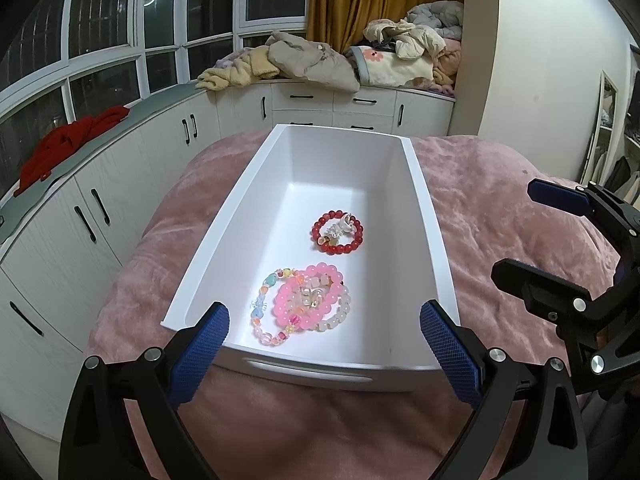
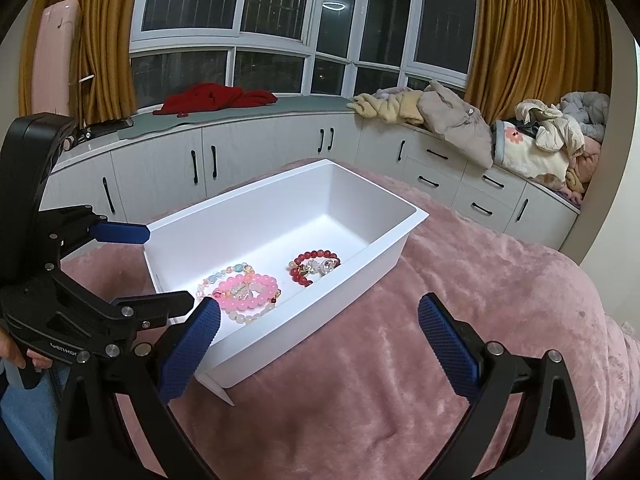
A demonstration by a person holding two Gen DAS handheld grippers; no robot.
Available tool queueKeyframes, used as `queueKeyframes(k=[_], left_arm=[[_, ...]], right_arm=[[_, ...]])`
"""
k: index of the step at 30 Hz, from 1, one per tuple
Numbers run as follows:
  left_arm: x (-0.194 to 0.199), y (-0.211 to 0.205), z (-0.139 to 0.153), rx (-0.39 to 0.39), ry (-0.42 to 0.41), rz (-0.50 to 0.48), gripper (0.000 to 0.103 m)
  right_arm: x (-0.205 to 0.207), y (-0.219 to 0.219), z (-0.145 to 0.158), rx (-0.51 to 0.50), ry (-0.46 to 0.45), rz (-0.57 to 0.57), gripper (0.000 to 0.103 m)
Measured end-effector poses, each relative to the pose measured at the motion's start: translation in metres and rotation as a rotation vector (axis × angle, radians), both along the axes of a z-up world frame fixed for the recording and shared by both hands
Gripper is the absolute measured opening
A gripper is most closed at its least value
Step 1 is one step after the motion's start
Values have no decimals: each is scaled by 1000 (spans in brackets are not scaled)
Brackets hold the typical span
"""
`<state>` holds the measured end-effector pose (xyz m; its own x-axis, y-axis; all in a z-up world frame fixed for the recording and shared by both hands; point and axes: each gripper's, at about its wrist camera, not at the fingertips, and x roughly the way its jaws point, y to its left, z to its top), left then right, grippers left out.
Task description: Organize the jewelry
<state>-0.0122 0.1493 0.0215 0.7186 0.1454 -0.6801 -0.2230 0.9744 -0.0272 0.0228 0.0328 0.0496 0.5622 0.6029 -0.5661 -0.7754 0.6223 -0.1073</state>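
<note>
A white rectangular tray (image 1: 424,208) (image 2: 256,208) sits on a pink plush bed cover. Inside lie a red bead bracelet (image 1: 356,240) (image 2: 298,274), a bright pink bead bracelet (image 1: 280,300) (image 2: 260,296), a pale multicolour bead bracelet (image 1: 260,312) (image 2: 224,274) and a whitish bead bracelet (image 1: 340,316) (image 2: 250,318), the last three overlapping near the tray's near end. My left gripper (image 1: 324,344) is open and empty, hovering at the tray's near short wall. My right gripper (image 2: 318,336) is open and empty, over the cover beside the tray's long wall.
The pink cover (image 1: 500,200) (image 2: 460,300) surrounds the tray. White cabinets (image 1: 120,184) (image 2: 240,152) run under the window, with a red garment (image 1: 72,140) (image 2: 216,98) and piled bedding (image 1: 320,60) (image 2: 540,136) on top. Yellow curtains (image 2: 532,20) hang behind.
</note>
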Motion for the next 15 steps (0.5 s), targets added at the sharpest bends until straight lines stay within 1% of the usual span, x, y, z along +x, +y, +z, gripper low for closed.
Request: queueKeyframes(k=[15], left_arm=[[-3, 3, 1, 1, -1, 20, 97]], right_arm=[[3, -1, -8, -17, 15, 3, 98]])
